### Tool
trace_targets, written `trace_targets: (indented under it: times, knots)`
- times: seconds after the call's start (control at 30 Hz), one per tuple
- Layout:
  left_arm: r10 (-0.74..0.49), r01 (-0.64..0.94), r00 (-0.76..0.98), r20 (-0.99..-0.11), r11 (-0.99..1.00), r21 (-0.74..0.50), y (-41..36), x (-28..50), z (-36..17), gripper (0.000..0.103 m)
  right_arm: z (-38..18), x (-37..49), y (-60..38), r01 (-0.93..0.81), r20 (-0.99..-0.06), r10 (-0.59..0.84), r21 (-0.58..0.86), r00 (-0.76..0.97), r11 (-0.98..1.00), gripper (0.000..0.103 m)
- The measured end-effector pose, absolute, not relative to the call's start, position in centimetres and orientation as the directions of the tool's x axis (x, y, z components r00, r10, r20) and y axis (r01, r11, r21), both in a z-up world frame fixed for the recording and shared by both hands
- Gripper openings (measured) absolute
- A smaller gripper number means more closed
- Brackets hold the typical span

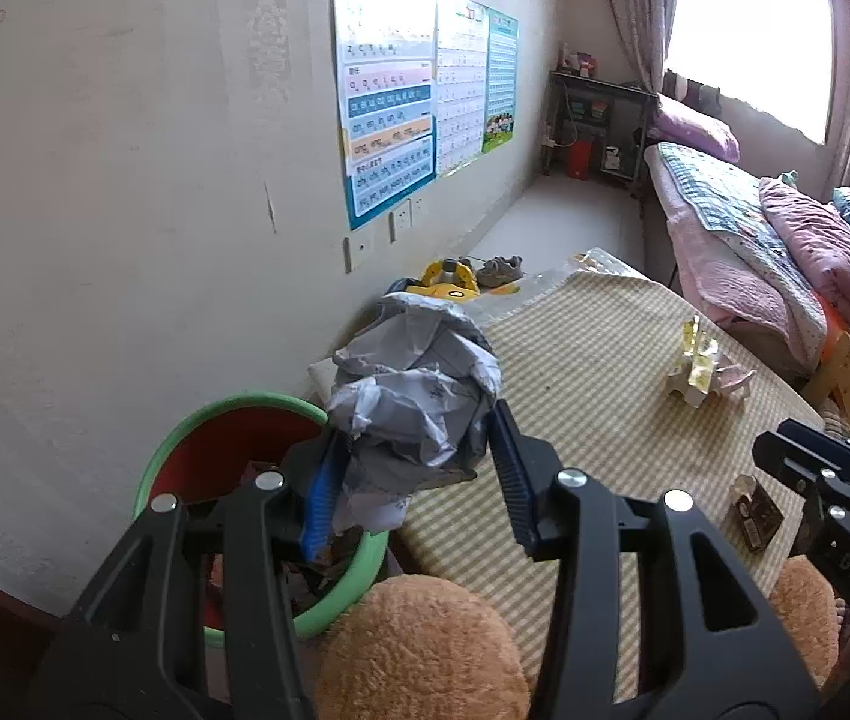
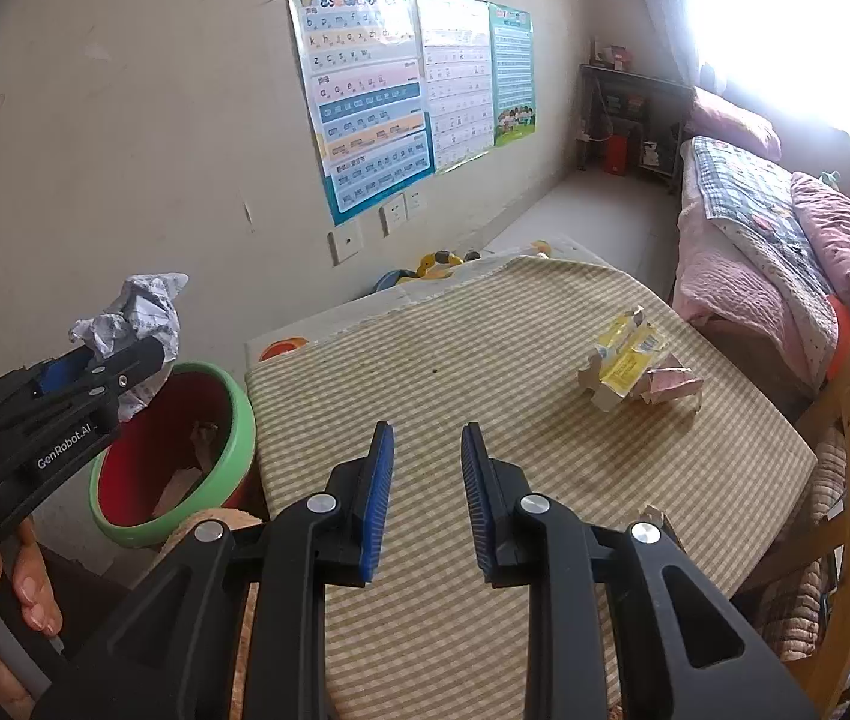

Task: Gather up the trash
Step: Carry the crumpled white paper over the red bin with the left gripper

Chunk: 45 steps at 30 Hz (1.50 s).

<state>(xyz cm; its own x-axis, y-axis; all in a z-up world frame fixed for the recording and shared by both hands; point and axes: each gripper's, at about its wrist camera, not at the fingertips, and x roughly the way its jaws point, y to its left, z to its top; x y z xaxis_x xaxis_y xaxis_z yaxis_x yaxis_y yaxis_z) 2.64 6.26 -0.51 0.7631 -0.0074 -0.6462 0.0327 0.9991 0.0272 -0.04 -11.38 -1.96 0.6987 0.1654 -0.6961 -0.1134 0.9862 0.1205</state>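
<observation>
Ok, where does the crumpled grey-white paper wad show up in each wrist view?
Left wrist: the crumpled grey-white paper wad sits centre frame, clamped in the left gripper.
Right wrist: the wad is at far left, above the bin.
Shared landmark: the green-rimmed red bin beside the striped table.

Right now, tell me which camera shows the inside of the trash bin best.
The right wrist view. There the trash bin shows its open red inside with scraps at the bottom. In the left wrist view, the left gripper and its crumpled paper cover much of the opening.
</observation>
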Motion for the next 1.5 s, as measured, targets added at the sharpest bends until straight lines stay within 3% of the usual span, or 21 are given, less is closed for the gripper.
trace_targets:
  times: [1.5]
  knots:
    - [0.137,-0.183,0.706,-0.695,0.983,0.008,16.0,2.8,-4.2,0.044,-1.7,2.4,-2.7,-0.280,-0.704,0.236,0.055,0.670,0.959,0.023]
